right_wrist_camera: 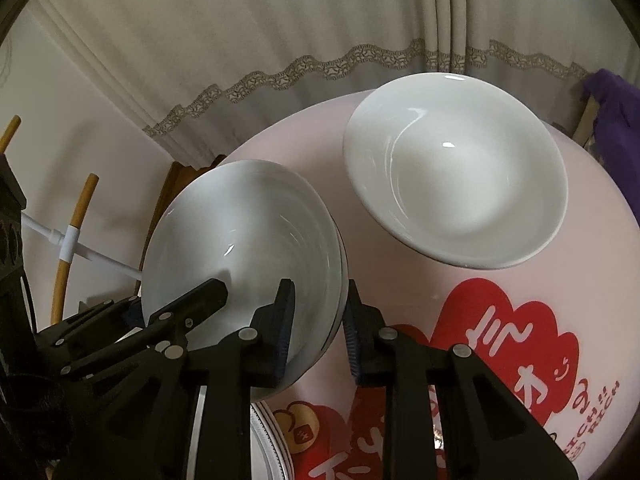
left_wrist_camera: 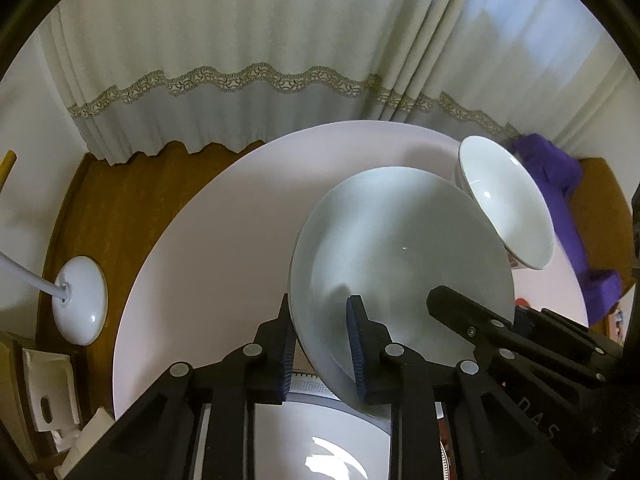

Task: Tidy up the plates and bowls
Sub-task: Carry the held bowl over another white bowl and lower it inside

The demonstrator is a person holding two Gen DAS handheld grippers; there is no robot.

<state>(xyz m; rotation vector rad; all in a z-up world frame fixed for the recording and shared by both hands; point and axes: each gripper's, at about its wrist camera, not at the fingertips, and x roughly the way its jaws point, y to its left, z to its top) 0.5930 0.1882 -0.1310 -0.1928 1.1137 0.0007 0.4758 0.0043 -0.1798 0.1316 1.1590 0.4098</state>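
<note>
At the lower centre of the left wrist view, the left gripper (left_wrist_camera: 322, 350) clamps the near rim of a white bowl (left_wrist_camera: 400, 256). In the right wrist view, the right gripper (right_wrist_camera: 318, 330) pinches that bowl's opposite rim; right of it, a second white bowl (right_wrist_camera: 456, 176) rests on the pink table (right_wrist_camera: 304, 144).

Home dining room: curtains (left_wrist_camera: 240, 40), round table (left_wrist_camera: 208, 240).

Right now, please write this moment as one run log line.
left tool: shut on bowl stack rim | right tool: shut on same rim | second bowl: on table, apart
</note>
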